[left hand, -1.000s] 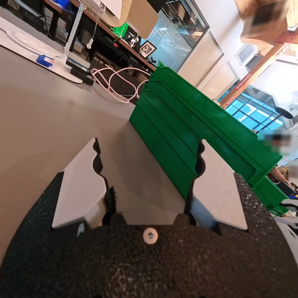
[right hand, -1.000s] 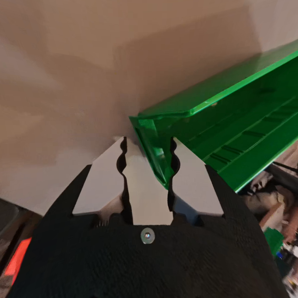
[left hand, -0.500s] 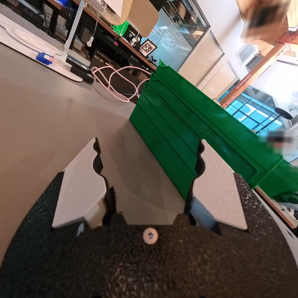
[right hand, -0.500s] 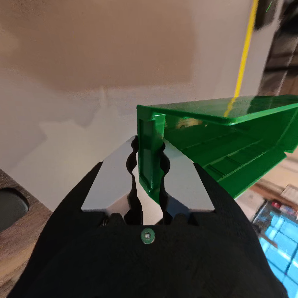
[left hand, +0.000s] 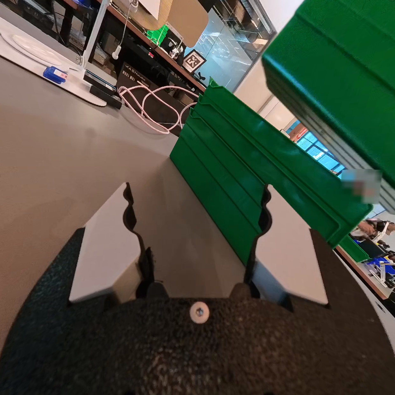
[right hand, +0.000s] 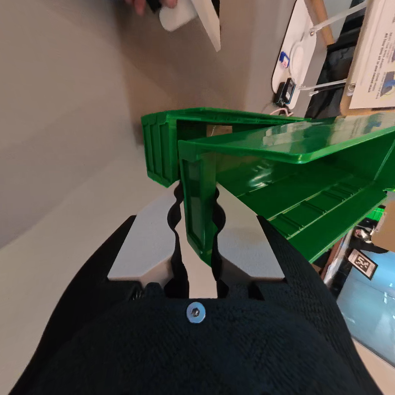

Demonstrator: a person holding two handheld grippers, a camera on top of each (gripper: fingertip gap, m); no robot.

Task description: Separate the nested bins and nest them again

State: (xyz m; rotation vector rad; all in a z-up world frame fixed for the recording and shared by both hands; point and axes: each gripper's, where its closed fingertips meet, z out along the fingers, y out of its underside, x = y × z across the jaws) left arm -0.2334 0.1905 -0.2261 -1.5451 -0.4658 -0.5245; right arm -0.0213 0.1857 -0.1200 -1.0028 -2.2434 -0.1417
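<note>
A stack of nested green bins (left hand: pixel 230 162) stands on the grey table (left hand: pixel 64 149), just right of my left gripper (left hand: pixel 196 188), which is open and empty with its right finger (left hand: pixel 284 245) beside the stack's side wall. My right gripper (right hand: pixel 197 192) is shut on the end wall of a single green bin (right hand: pixel 299 181) and holds it in the air, tilted, above and beside the stack (right hand: pixel 158 149). That lifted bin shows blurred in the left wrist view (left hand: pixel 342 74) at the upper right. The left gripper's white finger (right hand: pixel 209 27) shows at the top of the right wrist view.
A white mat (left hand: pixel 70 85) with a plate (left hand: pixel 32 47), a small blue object (left hand: pixel 54 73) and a lamp post (left hand: pixel 94 36) lies at the far left. A pink cable (left hand: pixel 149 106) loops behind the stack. The table's edge (left hand: pixel 359 271) runs at the right.
My right gripper has shut on the bin's end wall, lifted it and swung it toward the stack; it now shows in the left wrist view. The left gripper has stayed open and still.
</note>
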